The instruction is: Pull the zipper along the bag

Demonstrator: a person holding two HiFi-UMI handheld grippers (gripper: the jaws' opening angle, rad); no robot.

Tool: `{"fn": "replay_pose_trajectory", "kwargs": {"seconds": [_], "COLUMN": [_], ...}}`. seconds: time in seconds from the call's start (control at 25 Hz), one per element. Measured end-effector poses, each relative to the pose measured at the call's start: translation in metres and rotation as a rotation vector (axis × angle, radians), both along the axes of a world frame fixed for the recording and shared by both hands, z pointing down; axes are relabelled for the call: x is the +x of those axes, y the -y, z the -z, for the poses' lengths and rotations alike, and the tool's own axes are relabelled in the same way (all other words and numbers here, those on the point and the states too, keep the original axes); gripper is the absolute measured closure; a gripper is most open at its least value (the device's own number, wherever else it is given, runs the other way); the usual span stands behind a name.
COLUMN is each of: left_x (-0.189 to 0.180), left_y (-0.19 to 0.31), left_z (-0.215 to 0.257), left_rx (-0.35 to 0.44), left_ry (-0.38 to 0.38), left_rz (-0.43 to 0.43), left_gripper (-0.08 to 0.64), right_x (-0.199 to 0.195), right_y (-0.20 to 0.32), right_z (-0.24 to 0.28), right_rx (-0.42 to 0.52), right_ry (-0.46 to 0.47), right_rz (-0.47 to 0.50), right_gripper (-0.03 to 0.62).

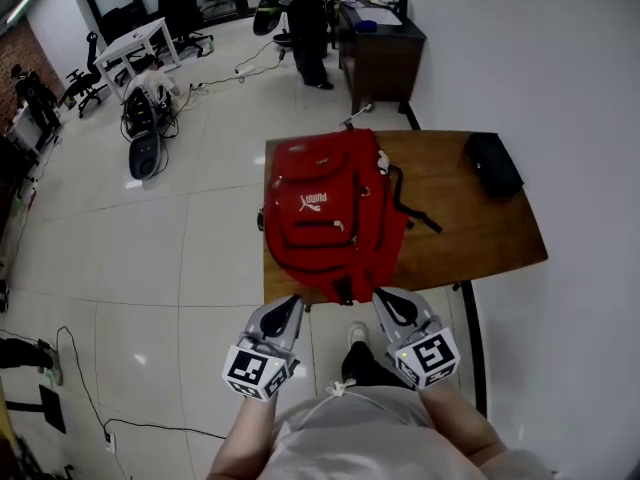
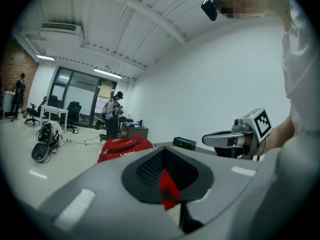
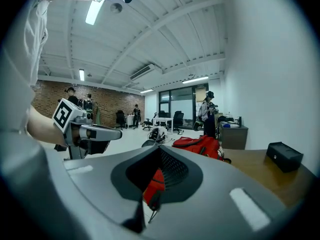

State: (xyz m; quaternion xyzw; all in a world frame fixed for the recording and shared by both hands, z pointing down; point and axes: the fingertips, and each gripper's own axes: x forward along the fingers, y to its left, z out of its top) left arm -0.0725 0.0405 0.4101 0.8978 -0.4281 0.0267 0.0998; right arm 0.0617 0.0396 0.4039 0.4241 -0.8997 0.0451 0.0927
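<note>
A red backpack [image 1: 330, 213] lies flat on the wooden table [image 1: 480, 238], its lower end hanging over the near edge. Small pale zipper pulls show on its front pockets. My left gripper [image 1: 293, 303] hovers just short of the bag's near left corner, jaws together. My right gripper [image 1: 385, 298] sits the same way at the near right corner, also shut. In each gripper view only a red sliver of bag shows past the closed jaws, in the left gripper [image 2: 167, 184] and the right gripper [image 3: 152, 184]. Neither holds anything that I can see. Both point slightly upward.
A black case [image 1: 493, 163] rests at the table's far right corner. Behind the table a dark desk [image 1: 380, 43] stands with a person [image 1: 305, 18] beside it. Office chairs, a white table and cables occupy the tiled floor at left.
</note>
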Motion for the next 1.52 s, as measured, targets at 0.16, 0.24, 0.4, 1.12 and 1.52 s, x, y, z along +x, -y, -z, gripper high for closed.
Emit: {"fn": "replay_pose_trajectory", "kwargs": {"seconds": [0.16,0.24,0.4,1.12,1.52], "left_x": [0.024,0.034,0.048,0.049,0.093], "left_y": [0.054,0.077,0.112,0.161,0.187], "left_z": [0.006,0.010,0.005,-0.077,-0.151], "left_rx": [0.002,0.009,-0.001,-0.198,-0.299], "left_ry": [0.009,0.009,0.008,0.067,0.142], "left_rz": [0.015,0.024,0.050,-0.043,-0.195], "left_gripper": [0.554,0.554,0.554,0.554,0.554], "right_x": [0.023,0.033,0.050,0.015,-0.006], "right_y": [0.055,0.080,0.120,0.171,0.174], "right_z": [0.001,0.005,0.001,-0.093,-0.188], "right_rx": [-0.014,-0.010,-0.017,-0.257,-0.436], "right_ry": [0.006,0.006,0.000,-0.101,-0.267], "right_rz": [0.026,0.040,0.057,0.070,0.087], "right_gripper": [0.584,0.584,0.584,0.584,0.520]}}
